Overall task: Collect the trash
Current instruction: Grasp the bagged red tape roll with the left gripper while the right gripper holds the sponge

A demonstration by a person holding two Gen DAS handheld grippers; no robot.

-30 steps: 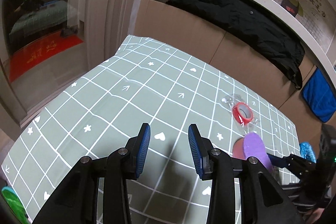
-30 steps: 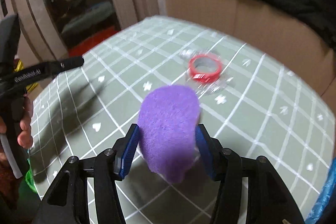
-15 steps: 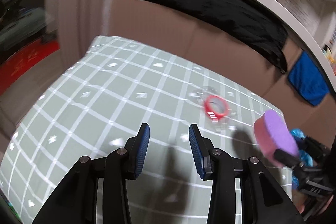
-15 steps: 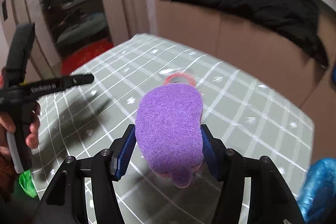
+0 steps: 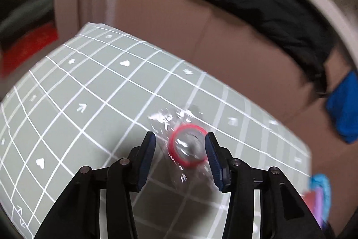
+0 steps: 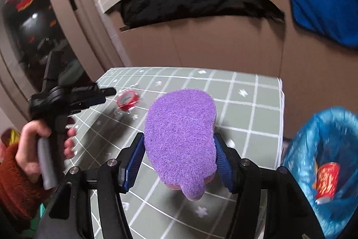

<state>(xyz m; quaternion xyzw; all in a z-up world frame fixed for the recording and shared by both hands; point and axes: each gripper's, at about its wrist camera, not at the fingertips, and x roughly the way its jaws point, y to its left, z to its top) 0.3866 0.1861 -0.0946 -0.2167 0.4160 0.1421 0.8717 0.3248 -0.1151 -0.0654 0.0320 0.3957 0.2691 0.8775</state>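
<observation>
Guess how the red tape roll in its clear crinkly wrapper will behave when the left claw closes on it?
The red tape roll in clear crinkly wrapper looks like a stiff ring, so it probably won't crush. The glossy film around it may slip or crumple against the pads. It lies flat on the grey-green grid tablecloth, so rolling seems unlikely. The left claw is opening, astride it, not yet touching.

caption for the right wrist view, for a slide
Right gripper clamps a purple sponge beside the blue-lined bin.
</observation>
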